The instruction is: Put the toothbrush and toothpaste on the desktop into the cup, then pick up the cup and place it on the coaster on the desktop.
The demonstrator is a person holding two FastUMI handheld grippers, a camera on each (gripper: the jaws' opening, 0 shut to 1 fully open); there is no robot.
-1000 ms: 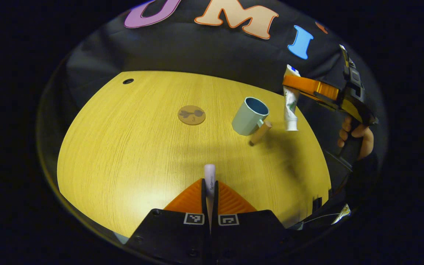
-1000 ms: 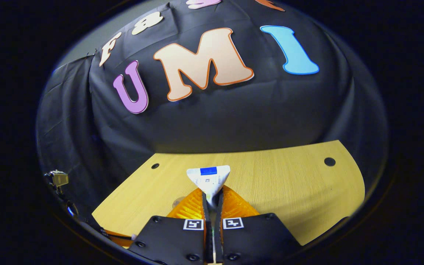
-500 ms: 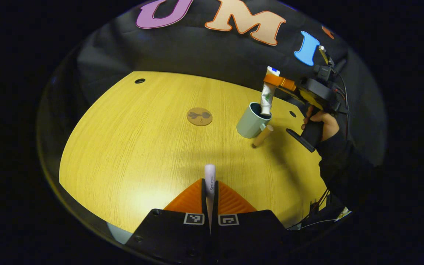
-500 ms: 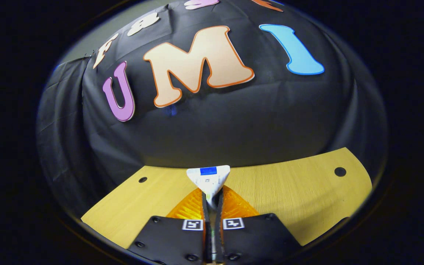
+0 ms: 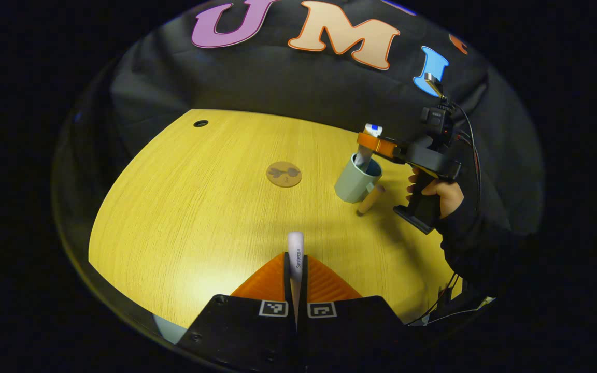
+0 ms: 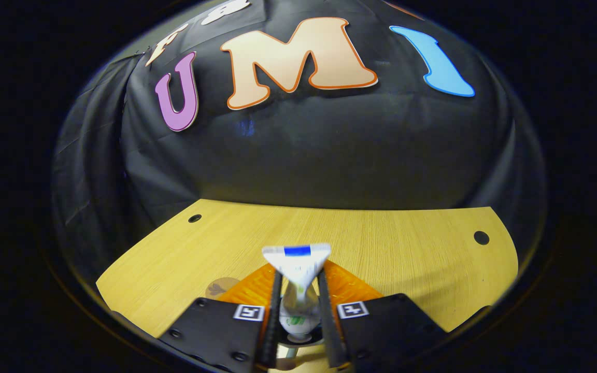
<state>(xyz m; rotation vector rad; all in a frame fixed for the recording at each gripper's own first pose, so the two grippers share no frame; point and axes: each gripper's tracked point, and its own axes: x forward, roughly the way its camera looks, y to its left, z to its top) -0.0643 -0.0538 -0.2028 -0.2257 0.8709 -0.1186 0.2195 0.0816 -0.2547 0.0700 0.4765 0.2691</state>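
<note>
Right tool has spread its fingers since half a second ago, leaving toothpaste standing in cup on table; left tool stays clamped on toothbrush, likely next in; coaster waits.

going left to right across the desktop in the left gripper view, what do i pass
table hole → toothbrush in the left gripper → coaster → cup → right gripper → hand
</note>
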